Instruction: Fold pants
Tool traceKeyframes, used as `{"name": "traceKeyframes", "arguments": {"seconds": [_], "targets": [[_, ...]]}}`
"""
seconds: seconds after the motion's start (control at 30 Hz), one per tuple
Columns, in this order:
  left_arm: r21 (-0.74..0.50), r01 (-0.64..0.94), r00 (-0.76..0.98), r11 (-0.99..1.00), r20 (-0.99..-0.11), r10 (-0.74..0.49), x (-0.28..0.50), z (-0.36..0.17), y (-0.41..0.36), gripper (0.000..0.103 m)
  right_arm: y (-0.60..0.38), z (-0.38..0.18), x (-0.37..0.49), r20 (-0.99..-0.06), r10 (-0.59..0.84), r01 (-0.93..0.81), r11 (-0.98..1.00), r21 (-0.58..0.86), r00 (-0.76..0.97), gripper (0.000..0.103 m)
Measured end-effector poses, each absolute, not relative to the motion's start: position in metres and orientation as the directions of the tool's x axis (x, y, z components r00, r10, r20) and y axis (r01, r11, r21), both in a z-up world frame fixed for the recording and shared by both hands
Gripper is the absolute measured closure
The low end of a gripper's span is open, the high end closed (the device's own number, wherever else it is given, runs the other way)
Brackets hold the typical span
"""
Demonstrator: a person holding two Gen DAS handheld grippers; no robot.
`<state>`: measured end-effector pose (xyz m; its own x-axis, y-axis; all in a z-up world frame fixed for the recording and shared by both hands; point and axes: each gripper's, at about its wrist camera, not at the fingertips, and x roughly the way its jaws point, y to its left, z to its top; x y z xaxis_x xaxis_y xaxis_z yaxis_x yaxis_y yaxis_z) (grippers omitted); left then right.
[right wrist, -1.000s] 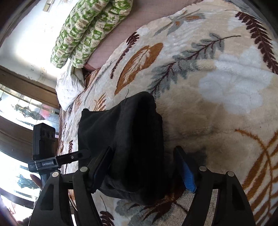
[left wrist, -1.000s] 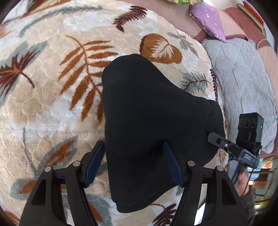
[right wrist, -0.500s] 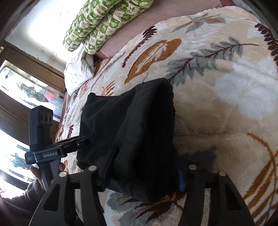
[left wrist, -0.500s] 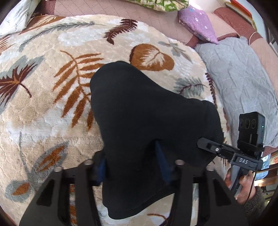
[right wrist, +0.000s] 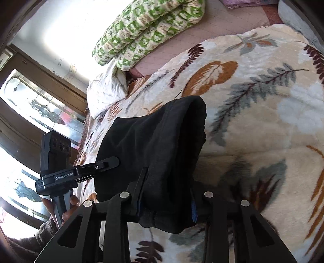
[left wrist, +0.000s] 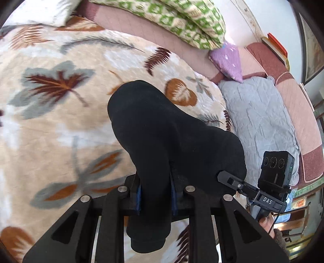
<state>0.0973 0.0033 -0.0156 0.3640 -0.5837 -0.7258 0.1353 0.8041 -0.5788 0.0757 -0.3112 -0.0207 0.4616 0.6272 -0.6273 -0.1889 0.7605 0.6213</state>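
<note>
Both the left gripper (left wrist: 155,197) and right gripper (right wrist: 166,204) had just clamped shut on the black pants (left wrist: 172,137), lifting them off the leaf-patterned blanket (left wrist: 60,121), ready for another fold.

You see: leaf-print blanket (left wrist: 60,113) | green patterned quilt (right wrist: 145,30) | purple pillow (left wrist: 228,60) | grey quilted pad (left wrist: 261,121) | white pillow (right wrist: 105,91)

I can't see left gripper (left wrist: 155,197) pads, buried in black pants (left wrist: 162,137); blanket (left wrist: 50,121) blurred at frame left; green pillow (left wrist: 162,18) cut by top edge.
</note>
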Motion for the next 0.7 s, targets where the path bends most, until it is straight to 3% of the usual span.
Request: {"name": "traceKeyframes", "arguments": {"seconds": [0.3, 0.4, 0.5, 0.53, 0.7], "targets": [[-0.415, 0.066, 0.398, 0.907, -0.823, -0.406, 0.067, -0.032, 0.089, 0.084, -0.199, -0.044, 0.074, -0.622, 0.705, -0.257, 0.706, 0.66, 0.34, 0.069], [-0.408, 0.04, 0.367, 0.912, -0.843, -0.393, 0.069, -0.053, 0.105, 0.073, -0.169, -0.051, 0.073, -0.629, 0.707, -0.275, 0.706, 0.653, 0.323, 0.069], [-0.421, 0.032, 0.359, 0.907, -0.842, -0.403, 0.069, -0.065, 0.111, 0.061, -0.166, -0.061, 0.074, -0.663, 0.663, -0.237, 0.746, 0.622, 0.347, 0.059], [-0.437, 0.028, 0.36, 0.899, -0.835, -0.417, 0.07, -0.066, 0.113, 0.061, -0.168, -0.065, 0.075, -0.674, 0.653, -0.219, 0.754, 0.619, 0.345, 0.051], [-0.507, -0.018, 0.355, 0.862, -0.809, -0.468, 0.064, -0.06, 0.129, 0.059, -0.196, -0.072, 0.069, -0.651, 0.672, -0.129, 0.724, 0.677, 0.355, 0.045]]}}
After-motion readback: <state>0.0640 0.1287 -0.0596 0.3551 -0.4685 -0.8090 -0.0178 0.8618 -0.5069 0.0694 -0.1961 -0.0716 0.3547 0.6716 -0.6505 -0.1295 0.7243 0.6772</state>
